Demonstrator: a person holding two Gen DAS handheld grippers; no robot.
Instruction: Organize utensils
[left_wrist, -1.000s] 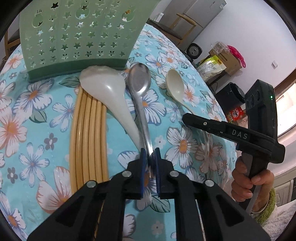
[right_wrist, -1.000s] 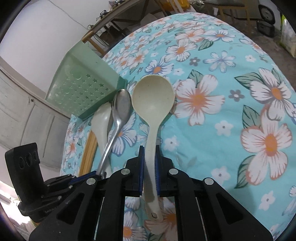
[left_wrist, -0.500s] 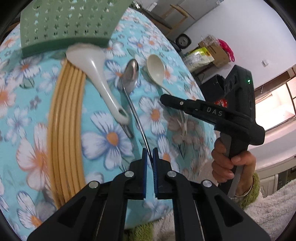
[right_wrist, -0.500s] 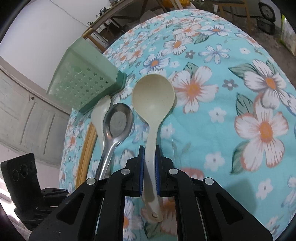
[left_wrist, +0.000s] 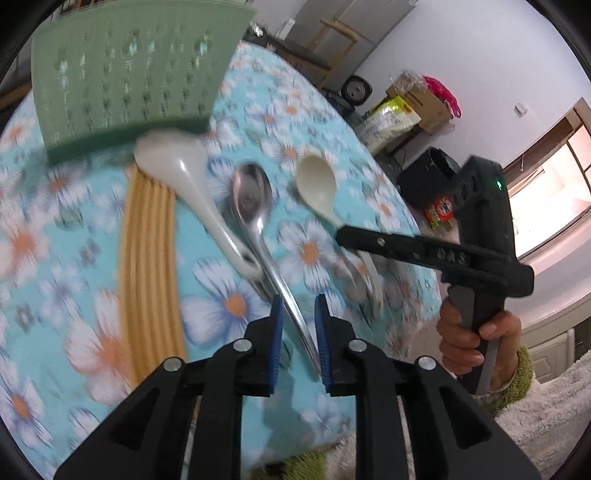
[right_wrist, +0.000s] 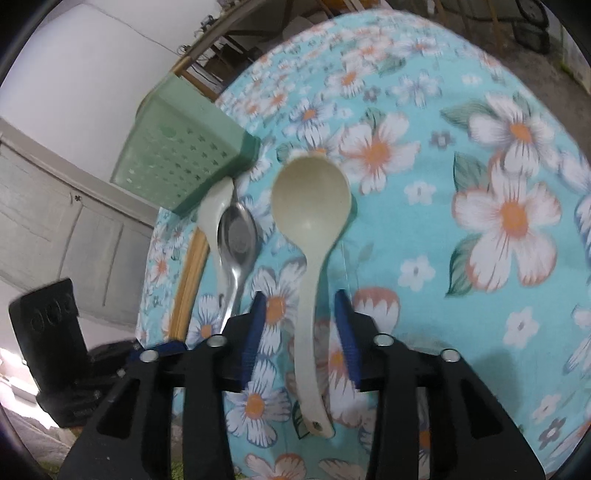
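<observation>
Three spoons lie side by side on the floral tablecloth: a white ceramic spoon (left_wrist: 184, 184), a steel spoon (left_wrist: 255, 206) and a beige plastic spoon (left_wrist: 317, 184). My left gripper (left_wrist: 298, 332) is open, its blue pads on either side of the steel spoon's handle. My right gripper (right_wrist: 300, 332) is open around the handle of the beige spoon (right_wrist: 310, 214), which rests on the cloth. The steel spoon (right_wrist: 236, 236) and the white spoon (right_wrist: 214, 206) show left of it. The right gripper (left_wrist: 424, 251) also shows in the left wrist view.
A green perforated basket (left_wrist: 125, 81) lies on its side behind the spoon bowls, also seen in the right wrist view (right_wrist: 177, 158). A bundle of yellow chopsticks (left_wrist: 147, 266) lies left of the white spoon. The table edge (left_wrist: 417, 229) drops off at the right toward boxes and a black bin.
Both grippers have opened and let go of their spoons. The steel spoon has been drawn back and now lies parallel between the white and beige spoons.
</observation>
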